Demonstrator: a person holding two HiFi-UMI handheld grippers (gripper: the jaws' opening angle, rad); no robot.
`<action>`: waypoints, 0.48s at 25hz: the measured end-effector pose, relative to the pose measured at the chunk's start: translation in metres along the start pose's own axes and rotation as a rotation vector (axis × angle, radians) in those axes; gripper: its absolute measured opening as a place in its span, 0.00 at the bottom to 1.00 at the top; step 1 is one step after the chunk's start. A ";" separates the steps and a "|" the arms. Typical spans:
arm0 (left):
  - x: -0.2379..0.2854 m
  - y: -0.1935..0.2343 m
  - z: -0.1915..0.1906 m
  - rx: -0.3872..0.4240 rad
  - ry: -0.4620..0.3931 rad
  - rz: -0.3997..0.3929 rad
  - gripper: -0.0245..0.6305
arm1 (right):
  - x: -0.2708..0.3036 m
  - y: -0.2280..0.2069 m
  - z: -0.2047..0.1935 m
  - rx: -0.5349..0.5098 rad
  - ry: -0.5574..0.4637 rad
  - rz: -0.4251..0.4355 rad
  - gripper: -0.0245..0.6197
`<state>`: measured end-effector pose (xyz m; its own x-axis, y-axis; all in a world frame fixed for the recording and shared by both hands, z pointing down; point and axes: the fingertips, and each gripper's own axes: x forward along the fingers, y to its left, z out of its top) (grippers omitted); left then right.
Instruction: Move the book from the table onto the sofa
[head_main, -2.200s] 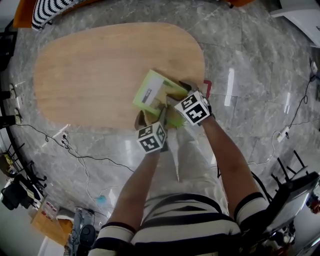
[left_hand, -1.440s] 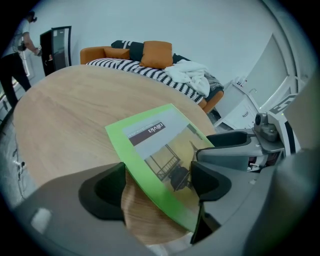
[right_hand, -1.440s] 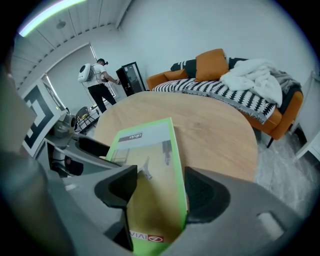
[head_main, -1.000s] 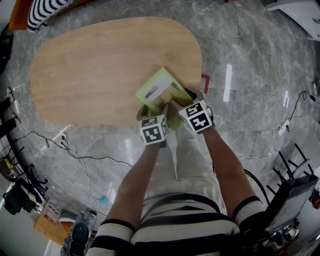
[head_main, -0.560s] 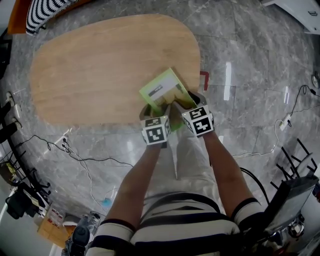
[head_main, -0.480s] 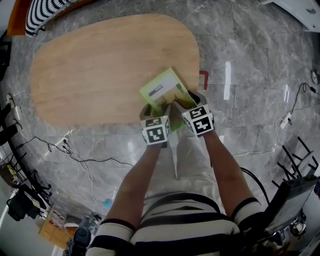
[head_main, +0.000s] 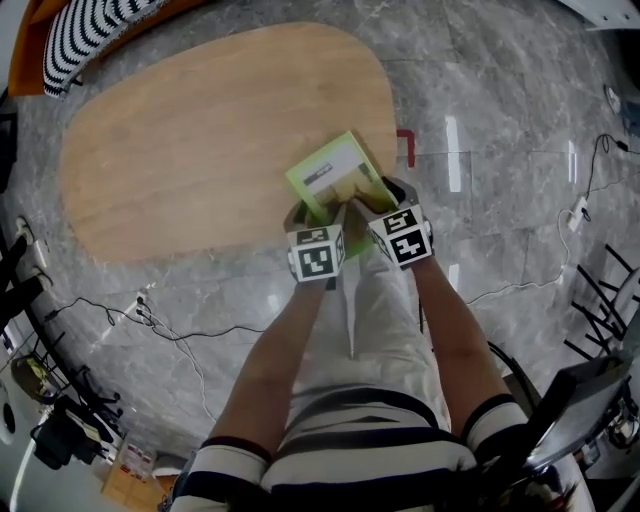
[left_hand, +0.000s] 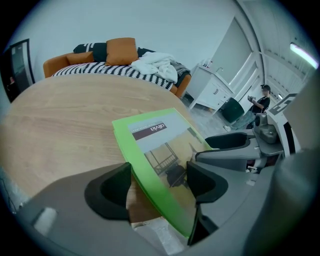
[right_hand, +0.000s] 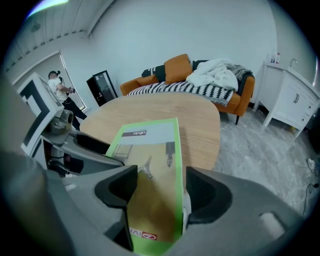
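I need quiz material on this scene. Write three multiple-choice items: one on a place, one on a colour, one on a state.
1. Where is the book? A on the sofa; B at the table's near edge; C on the floor.
2. The book's cover border is: A red; B green; C blue.
3. Between the right gripper's jaws is: A nothing; B a cushion; C the book.
Key: 1 B, it overlaps the wooden edge; 2 B, green frames the cover; 3 C, its cover fills the gap.

The book (head_main: 335, 178) is bright green, the table (head_main: 200, 130) pale wood-grain, the sofa (right_hand: 243, 102) orange with black-and-white stripes.
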<state>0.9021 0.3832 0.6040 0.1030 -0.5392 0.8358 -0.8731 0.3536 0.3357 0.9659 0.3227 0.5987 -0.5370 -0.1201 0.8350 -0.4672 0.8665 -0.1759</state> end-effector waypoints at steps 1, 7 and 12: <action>-0.001 0.000 -0.001 0.012 0.000 -0.008 0.58 | -0.001 -0.001 -0.003 0.013 -0.005 -0.012 0.50; -0.002 -0.003 -0.006 0.040 -0.014 -0.027 0.57 | -0.006 -0.007 -0.022 0.152 -0.022 0.006 0.56; -0.004 -0.002 -0.009 -0.029 -0.028 -0.051 0.55 | -0.004 -0.009 -0.044 0.388 -0.006 0.164 0.63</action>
<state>0.9081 0.3909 0.6040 0.1332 -0.5780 0.8051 -0.8529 0.3469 0.3901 1.0030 0.3368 0.6192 -0.6299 0.0001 0.7767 -0.6047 0.6274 -0.4905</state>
